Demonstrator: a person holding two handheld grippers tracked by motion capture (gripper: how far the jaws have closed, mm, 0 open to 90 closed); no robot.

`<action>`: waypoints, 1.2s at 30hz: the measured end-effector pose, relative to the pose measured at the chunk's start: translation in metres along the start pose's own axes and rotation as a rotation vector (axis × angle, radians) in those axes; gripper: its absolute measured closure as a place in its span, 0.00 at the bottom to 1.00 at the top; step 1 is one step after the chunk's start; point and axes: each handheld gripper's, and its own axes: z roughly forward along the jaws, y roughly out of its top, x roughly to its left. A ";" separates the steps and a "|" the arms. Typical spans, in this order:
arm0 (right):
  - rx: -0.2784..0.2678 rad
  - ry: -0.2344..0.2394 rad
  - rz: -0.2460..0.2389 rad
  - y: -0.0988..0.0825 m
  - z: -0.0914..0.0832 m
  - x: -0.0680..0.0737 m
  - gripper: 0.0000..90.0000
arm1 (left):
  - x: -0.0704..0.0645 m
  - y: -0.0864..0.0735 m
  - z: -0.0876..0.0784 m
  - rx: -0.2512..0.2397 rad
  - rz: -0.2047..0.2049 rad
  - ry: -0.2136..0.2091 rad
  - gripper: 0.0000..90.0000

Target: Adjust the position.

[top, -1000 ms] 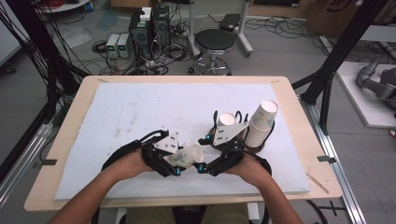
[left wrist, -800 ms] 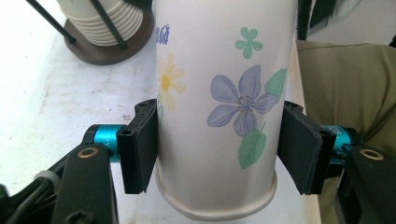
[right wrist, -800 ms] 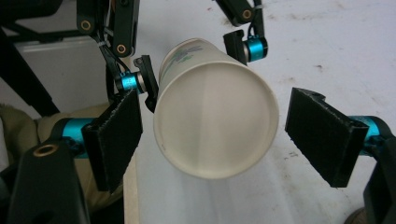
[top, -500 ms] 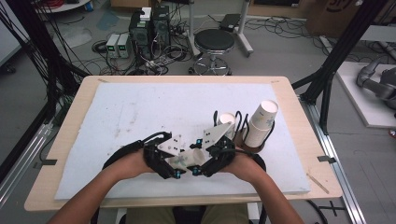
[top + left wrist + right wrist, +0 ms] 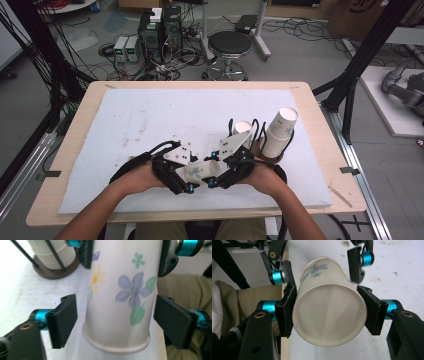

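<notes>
White paper cup with painted flowers (image 5: 199, 171) lies sideways between both tools, low in the middle of the high view. Right gripper (image 5: 329, 312) has its jaws pressed against the cup's base end on both sides. Left gripper (image 5: 113, 322) has its jaws spread around the rim end, a gap showing on each side. Stacked white paper cups (image 5: 278, 134) stand in a black wire holder toward centre right on the white foam board (image 5: 150, 115).

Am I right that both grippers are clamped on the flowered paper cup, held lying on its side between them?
Not quite: in the left gripper view the left gripper stands open, with gaps between its pads and the paper cup. The right gripper is the one clamped on it, near its bottom. The cup does lie on its side between them.
</notes>
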 end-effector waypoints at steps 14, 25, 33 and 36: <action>-0.139 -0.038 0.062 -0.024 -0.013 0.005 0.41 | -0.008 -0.049 -0.018 -0.356 -0.164 0.054 0.21; -0.276 -0.049 0.079 -0.034 -0.015 0.009 0.41 | -0.010 -0.063 -0.019 -0.502 -0.233 0.044 0.21; -0.338 -0.033 0.082 -0.040 -0.020 0.009 0.41 | -0.009 -0.061 -0.015 -0.518 -0.233 0.025 0.20; -0.356 -0.026 0.084 -0.041 -0.022 0.008 0.41 | -0.009 -0.056 -0.012 -0.528 -0.228 0.013 0.20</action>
